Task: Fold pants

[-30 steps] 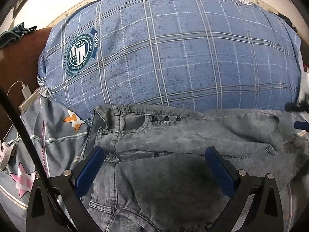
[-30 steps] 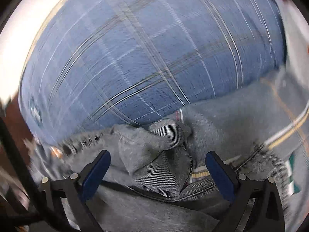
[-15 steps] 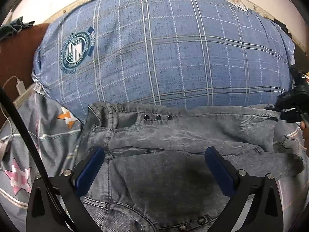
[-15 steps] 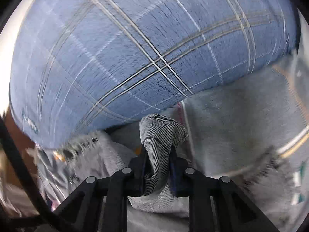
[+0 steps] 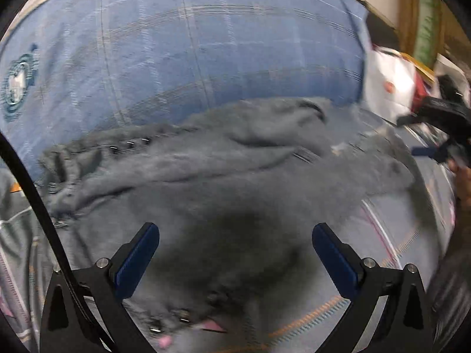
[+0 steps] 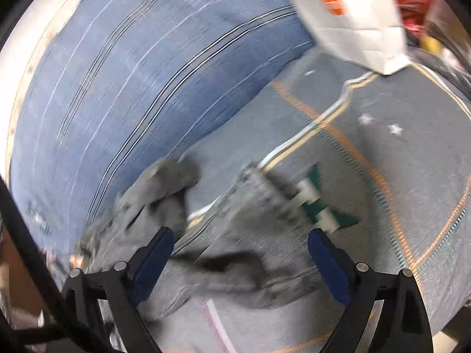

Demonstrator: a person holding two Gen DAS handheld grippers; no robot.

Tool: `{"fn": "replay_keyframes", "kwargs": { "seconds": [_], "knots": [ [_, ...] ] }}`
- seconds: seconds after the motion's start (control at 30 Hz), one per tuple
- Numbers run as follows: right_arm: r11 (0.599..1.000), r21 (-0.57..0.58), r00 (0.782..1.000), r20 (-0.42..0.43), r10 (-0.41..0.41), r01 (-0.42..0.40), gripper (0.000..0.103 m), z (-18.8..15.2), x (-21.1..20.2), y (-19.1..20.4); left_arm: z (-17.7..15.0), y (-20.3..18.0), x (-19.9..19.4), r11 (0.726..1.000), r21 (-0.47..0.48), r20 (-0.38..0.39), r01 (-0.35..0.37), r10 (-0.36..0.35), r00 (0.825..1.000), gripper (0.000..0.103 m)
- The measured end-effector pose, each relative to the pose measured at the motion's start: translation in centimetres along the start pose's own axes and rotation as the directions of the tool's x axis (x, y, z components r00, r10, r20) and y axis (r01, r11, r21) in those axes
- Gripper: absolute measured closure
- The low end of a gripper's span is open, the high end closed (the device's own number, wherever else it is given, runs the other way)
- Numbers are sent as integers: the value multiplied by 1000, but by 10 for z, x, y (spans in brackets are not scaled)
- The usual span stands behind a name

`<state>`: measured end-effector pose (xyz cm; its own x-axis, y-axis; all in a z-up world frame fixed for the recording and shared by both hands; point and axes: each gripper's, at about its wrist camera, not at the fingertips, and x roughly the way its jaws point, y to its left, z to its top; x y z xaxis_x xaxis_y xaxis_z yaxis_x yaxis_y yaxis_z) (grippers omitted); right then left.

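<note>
Both sets of tongs stand apart and empty: the left gripper [image 5: 235,253] over the grey pants [image 5: 223,182], the right gripper [image 6: 240,260] above their crumpled end. Pants lie against the blue plaid pillow [image 5: 206,58]; smoothing flat seems wise before folding. Beneath: patterned bedsheet [image 6: 382,176]; beside the pillow, a white bag [image 6: 353,14].

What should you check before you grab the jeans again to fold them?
1. Left gripper open: ok, fingers wide apart, nothing between them.
2. Right gripper open: ok, fingers apart and empty.
3. Jeans flat: not ok, bunched and creased against the blue plaid pillow.
4. Trouser leg end lying straight: not ok, it is crumpled.
5. White paper bag clear of the jeans: ok, it sits apart on the bedsheet.
6. Exact seam to grab: cannot tell, both views are blurred.
</note>
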<state>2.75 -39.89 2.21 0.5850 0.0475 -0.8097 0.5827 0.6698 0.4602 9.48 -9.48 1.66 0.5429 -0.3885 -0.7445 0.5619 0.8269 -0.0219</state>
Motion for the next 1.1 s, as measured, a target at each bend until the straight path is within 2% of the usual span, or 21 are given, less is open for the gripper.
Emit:
{"fn": "replay_keyframes", "kwargs": {
  "seconds": [0.07, 0.1, 0.2, 0.23, 0.27, 0.3, 0.33, 0.4, 0.5, 0.53, 0.6, 0.67, 0.7, 0.73, 0.77, 0.8, 0.83, 0.87, 0.9, 1.0, 1.1],
  "knots": [
    [998, 36, 999, -9, -50, 50, 9, 7, 10, -13, -4, -10, -3, 999, 29, 8, 25, -26, 1000, 0],
    [998, 45, 999, -22, -46, 47, 14, 10, 17, -17, -6, -13, -5, 999, 38, 12, 37, -38, 999, 0],
    [996, 68, 994, -87, 62, -56, 28, 9, 40, -24, -7, -19, -5, 996, 42, 19, 74, -75, 997, 0],
    [998, 49, 994, -95, 45, -40, 43, 6, 45, -22, -7, -21, -4, 995, 41, 22, 86, -87, 996, 0],
    [1000, 9, 996, -85, -20, 21, 51, 5, 43, -15, -8, -21, -2, 995, 41, 19, 88, -89, 996, 0],
    [999, -33, 996, -79, -32, 29, 76, 6, 39, -6, -9, -24, 1, 995, 44, 13, 85, -85, 996, 0],
    [998, -56, 998, -70, 1, -5, 87, 6, 34, 0, -10, -27, 3, 996, 52, 6, 79, -80, 997, 0],
    [998, -58, 999, -33, 17, -19, 88, 4, 17, 6, -15, -31, 7, 995, 73, -7, 66, -65, 998, 0],
    [996, -81, 993, 112, -29, 38, 88, 3, -30, 8, -19, -31, 15, 995, 83, -24, 62, -60, 998, 0],
    [996, -78, 992, 126, -31, 41, 88, 5, -37, 6, -19, -31, 16, 994, 77, -30, 72, -70, 997, 0],
    [992, -88, 992, 92, -87, 95, 88, 3, -35, 1, -19, -29, 17, 994, 71, -29, 85, -83, 996, 0],
    [977, -109, 982, -17, -187, 184, 87, -2, -5, -7, -19, -27, 18, 994, 61, -31, 88, -86, 996, 0],
    [976, -95, 978, -55, -201, 196, 85, -2, 6, -10, -19, -25, 18, 995, 51, -30, 91, -89, 996, 0],
    [983, -56, 982, -70, -176, 172, 85, -4, 6, -16, -18, -22, 16, 994, 37, -27, 100, -99, 995, 0],
    [990, -41, 990, -26, -139, 138, 85, -3, -5, -15, -16, -21, 15, 994, 29, -21, 104, -103, 994, 0],
    [990, -52, 991, 21, -132, 133, 71, 0, -16, -10, -14, -19, 13, 994, 21, -13, 107, -107, 994, 0],
    [987, -81, 986, 102, -133, 142, 41, -1, -33, -1, -13, -17, 9, 994, 15, -3, 109, -109, 994, 0],
    [984, -105, 979, 162, -125, 143, 24, -2, -46, 7, -10, -16, 7, 994, 12, 8, 108, -108, 994, 0],
    [984, -132, 973, 210, -92, 121, 12, -4, -56, 16, -7, -15, 3, 995, 9, 19, 102, -102, 995, 0],
    [981, -193, 976, 213, 44, -3, 12, -5, -63, 51, 0, -13, -6, 995, 1, 49, 101, -101, 994, 0],
    [982, -184, 989, 135, 57, -31, 12, 12, -41, 77, 4, -8, -10, 995, -12, 60, 100, -99, 993, 0]
  ]
}}
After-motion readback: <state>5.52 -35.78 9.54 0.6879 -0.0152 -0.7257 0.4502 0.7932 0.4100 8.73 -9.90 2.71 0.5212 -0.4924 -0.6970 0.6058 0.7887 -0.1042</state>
